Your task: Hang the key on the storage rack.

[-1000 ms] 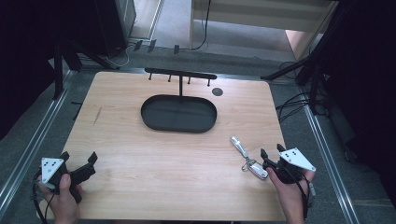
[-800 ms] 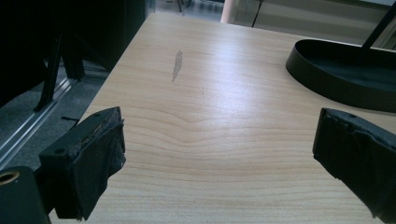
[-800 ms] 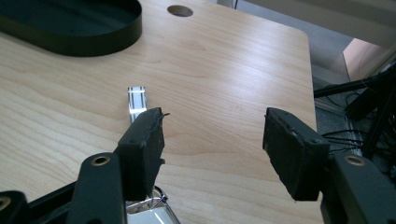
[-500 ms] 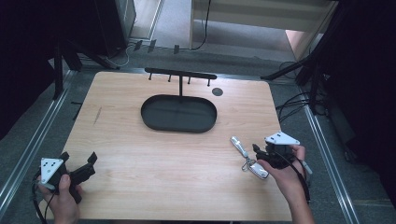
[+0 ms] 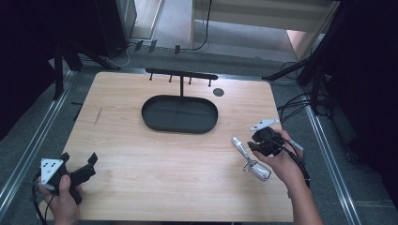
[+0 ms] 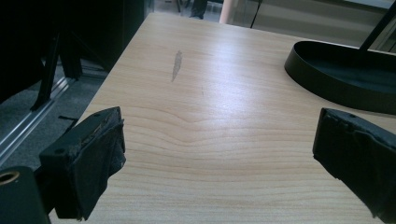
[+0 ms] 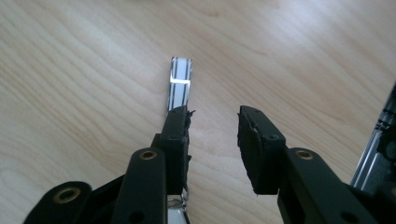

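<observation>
Approach step. Right gripper (image 5: pixel 256 145), jaws open, hangs over the keys (image 5: pixel 250 158). Next: centre, close. Left gripper (image 5: pixel 80 165), open, idles at 7 o'clock on the desk (image 5: pixel 155 159).

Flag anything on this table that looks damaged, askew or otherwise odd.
Little stands out. The wooden table carries a grey scuff near its left edge, left of the black oval tray. The silver key set lies loose by the right gripper. The padding on both grippers' fingers looks frayed.
</observation>
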